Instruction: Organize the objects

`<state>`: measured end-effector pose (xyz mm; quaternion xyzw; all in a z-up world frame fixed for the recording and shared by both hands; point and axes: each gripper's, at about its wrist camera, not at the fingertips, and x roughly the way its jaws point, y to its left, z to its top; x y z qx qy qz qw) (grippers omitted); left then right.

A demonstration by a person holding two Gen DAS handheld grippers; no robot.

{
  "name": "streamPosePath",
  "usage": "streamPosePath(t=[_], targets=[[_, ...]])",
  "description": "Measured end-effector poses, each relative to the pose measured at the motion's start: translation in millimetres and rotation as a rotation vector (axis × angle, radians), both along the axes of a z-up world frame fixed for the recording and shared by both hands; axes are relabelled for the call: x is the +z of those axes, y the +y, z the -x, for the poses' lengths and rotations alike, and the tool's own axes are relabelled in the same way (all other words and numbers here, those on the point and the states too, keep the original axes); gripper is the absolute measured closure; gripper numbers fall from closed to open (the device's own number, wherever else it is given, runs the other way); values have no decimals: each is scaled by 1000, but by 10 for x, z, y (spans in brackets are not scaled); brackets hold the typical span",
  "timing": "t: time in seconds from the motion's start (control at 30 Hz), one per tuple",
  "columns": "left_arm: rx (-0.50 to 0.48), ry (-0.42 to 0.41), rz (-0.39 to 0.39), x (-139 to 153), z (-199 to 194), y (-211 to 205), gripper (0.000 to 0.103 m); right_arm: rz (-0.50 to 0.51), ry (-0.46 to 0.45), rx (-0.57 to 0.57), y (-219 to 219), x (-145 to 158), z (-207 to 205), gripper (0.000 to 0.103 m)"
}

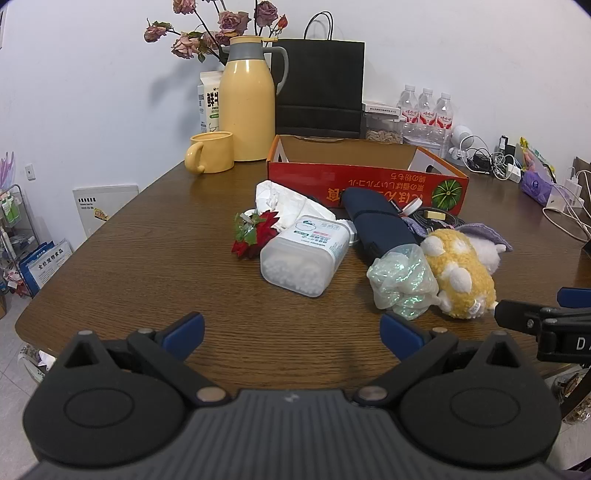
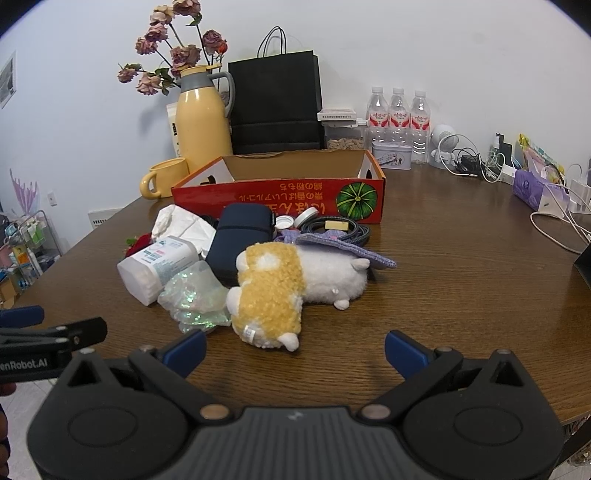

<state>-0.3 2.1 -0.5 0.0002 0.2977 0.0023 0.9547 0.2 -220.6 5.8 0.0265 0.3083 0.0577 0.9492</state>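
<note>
Left wrist view: a brown wood-grain table [image 1: 155, 240] runs back to a white wall [image 1: 461, 48]. At 12 o'clock along the wall stand a yellow flask [image 1: 248, 99], a yellow mug [image 1: 210, 152], dried roses [image 1: 221, 26] and a black bag [image 1: 319, 86]; water bottles [image 1: 426, 110] and tangled chargers [image 1: 491, 158] sit toward 2 o'clock. The red box [image 1: 365, 181] lies open-topped at centre, with print too small to read. Just in front of it is the clutter: a swab tub [image 1: 304, 254] on its side, a red flower [image 1: 255, 236] at its 9 o'clock, crumpled tissue [image 1: 284, 203] behind, a navy pouch [image 1: 376, 221], a glitter bag [image 1: 402, 282] and a yellow plush [image 1: 460, 273]. The left gripper [image 1: 291, 334] hangs over bare wood, jaws wide apart, nothing between them. The right gripper is cut off at 3 o'clock.

Right wrist view: same table [image 2: 461, 258]. The box [image 2: 280, 195] sits at 12 o'clock, the plush [image 2: 273, 295] nearest, lying over the pouch [image 2: 240, 240]. Cables [image 2: 332, 229] and small lids [image 2: 295, 219] are half hidden behind it. The right gripper [image 2: 295, 350] is spread wide, empty.
</note>
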Motion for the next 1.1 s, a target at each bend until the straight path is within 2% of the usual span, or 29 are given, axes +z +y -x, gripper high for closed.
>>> streamPosePath(t=[1.1], targets=[[-4, -1, 4, 11, 10, -19, 0, 2, -4, 0, 8, 18, 20, 0]])
